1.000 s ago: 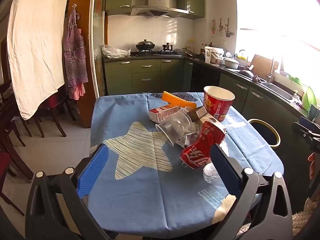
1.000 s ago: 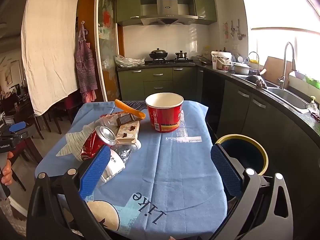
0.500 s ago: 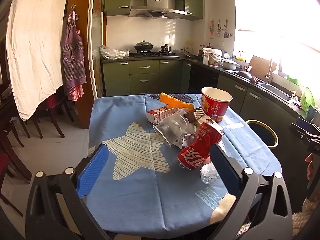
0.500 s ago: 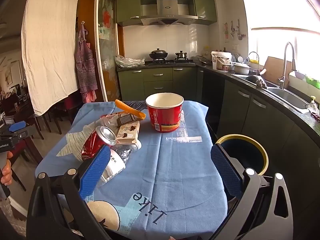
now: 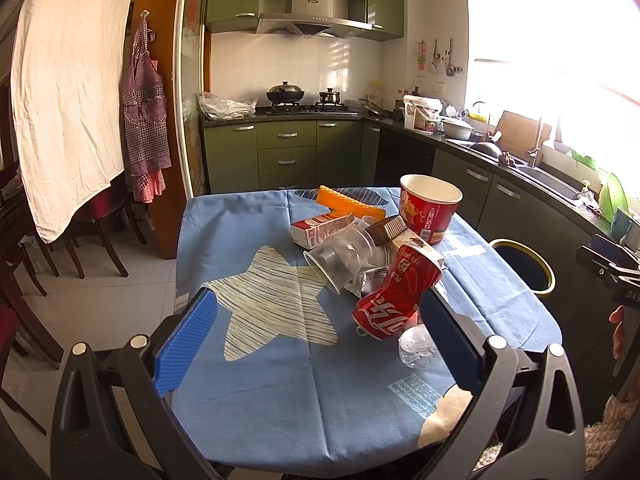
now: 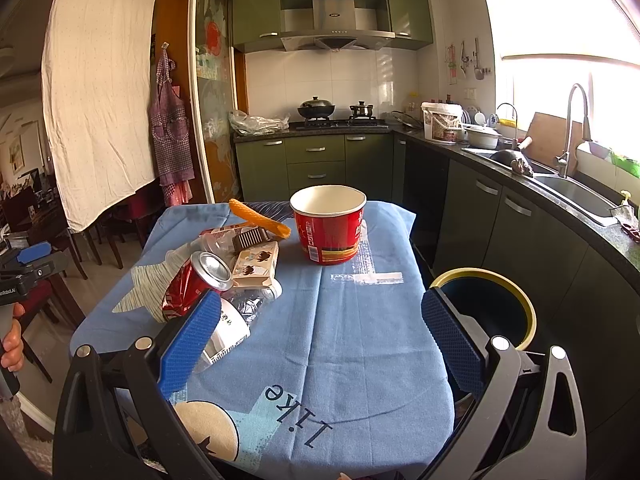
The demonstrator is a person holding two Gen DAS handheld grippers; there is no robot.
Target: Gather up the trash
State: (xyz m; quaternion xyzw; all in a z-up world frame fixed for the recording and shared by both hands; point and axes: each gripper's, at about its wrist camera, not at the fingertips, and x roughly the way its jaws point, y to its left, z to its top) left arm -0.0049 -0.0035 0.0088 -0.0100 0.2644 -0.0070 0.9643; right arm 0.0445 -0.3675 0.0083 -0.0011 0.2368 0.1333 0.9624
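A heap of trash lies on the blue tablecloth: a crushed red cola can, a clear plastic cup on its side, a small red-and-white carton, a beige carton, an orange wrapper, a crumpled clear bottle and an upright red paper bowl. My left gripper hangs open short of the can. My right gripper is open over bare cloth, with the heap to its left.
A dark bin with a yellow rim stands on the floor right of the table. Green kitchen cabinets and a sink run along the right. Dark wooden chairs stand on the left.
The left wrist view has drifted slightly, so the trash heap sits a little lower and further left between the fingers. The right gripper has stayed still.
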